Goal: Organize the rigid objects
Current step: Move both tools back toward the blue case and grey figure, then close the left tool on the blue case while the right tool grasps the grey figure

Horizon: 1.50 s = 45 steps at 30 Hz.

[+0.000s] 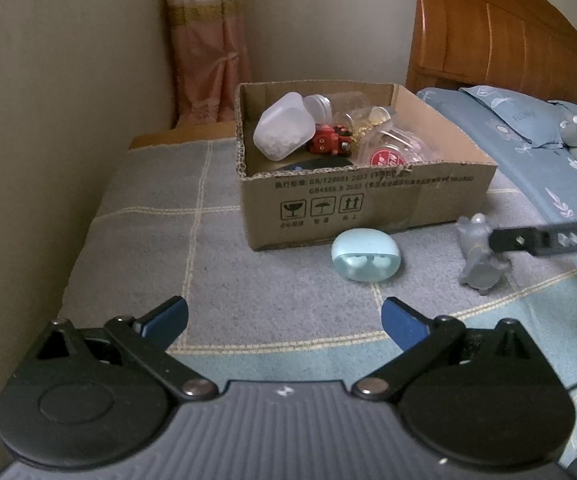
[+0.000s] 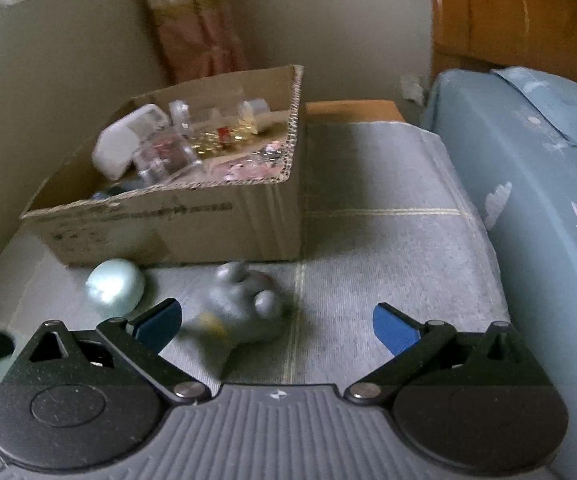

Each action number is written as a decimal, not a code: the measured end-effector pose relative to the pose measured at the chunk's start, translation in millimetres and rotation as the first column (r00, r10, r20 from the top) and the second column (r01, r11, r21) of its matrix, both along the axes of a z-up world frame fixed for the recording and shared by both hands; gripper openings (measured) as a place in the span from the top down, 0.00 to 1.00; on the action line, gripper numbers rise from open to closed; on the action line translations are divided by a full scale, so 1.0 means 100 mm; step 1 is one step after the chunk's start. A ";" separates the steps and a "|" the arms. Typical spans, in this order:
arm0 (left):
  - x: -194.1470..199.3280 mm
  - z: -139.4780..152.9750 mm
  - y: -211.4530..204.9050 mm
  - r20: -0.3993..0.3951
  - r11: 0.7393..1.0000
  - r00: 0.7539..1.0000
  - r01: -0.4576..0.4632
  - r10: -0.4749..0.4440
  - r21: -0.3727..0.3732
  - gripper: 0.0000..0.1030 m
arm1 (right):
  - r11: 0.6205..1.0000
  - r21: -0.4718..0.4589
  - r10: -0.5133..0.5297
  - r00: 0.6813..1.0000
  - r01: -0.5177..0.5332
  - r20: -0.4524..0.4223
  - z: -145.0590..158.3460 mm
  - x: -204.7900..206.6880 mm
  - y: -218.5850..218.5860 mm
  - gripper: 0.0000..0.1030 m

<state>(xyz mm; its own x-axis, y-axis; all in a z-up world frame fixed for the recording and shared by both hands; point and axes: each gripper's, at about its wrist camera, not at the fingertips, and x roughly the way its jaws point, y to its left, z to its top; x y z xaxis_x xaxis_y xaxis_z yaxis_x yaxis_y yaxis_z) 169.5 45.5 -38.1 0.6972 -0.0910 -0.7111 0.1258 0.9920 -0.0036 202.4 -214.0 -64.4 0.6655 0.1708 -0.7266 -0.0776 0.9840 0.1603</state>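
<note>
A grey woven blanket with pale cream grid lines (image 1: 148, 248) fills the middle and lower part of both views, with a blue leaf-print pillow (image 2: 536, 184) along the right edge. An open brown corrugated cardboard box (image 1: 368, 200) sits on the blanket just above frame centre in the left wrist view and at centre left in the right wrist view. Inside it lie a frosted white plastic tub (image 1: 284, 128), clear plastic jars (image 1: 392, 148) and a small red toy (image 1: 330, 140).

The left gripper (image 1: 284, 320) occupies the bottom of its view, blue-padded jaws spread wide and released over bare blanket. The right gripper (image 2: 276, 326) is likewise spread apart with nothing clamped; its black finger enters the left wrist view from the right edge, overlapping a grey animal figurine (image 1: 482, 256). In the right wrist view that blurred figurine (image 2: 240, 308) lies on the blanket between the open jaws, nearer the left pad.

A pale blue rounded earbud case (image 1: 366, 256) rests just in front of the box, left of the figurine.
</note>
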 end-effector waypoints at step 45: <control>0.85 -0.46 -0.64 -0.099 0.993 0.988 0.121 -0.120 0.002 0.28 | 0.925 -0.187 0.345 0.937 -0.330 0.057 -0.40 0.25 0.19 0.00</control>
<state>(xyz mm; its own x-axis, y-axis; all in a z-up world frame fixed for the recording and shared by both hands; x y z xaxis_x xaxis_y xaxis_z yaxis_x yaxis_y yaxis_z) 254.7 -18.6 -84.3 0.6083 -0.1642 -0.7765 0.2436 0.9698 -0.0142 227.8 -195.3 -104.2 0.6521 0.2740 -0.7069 -0.4161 0.9088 -0.0316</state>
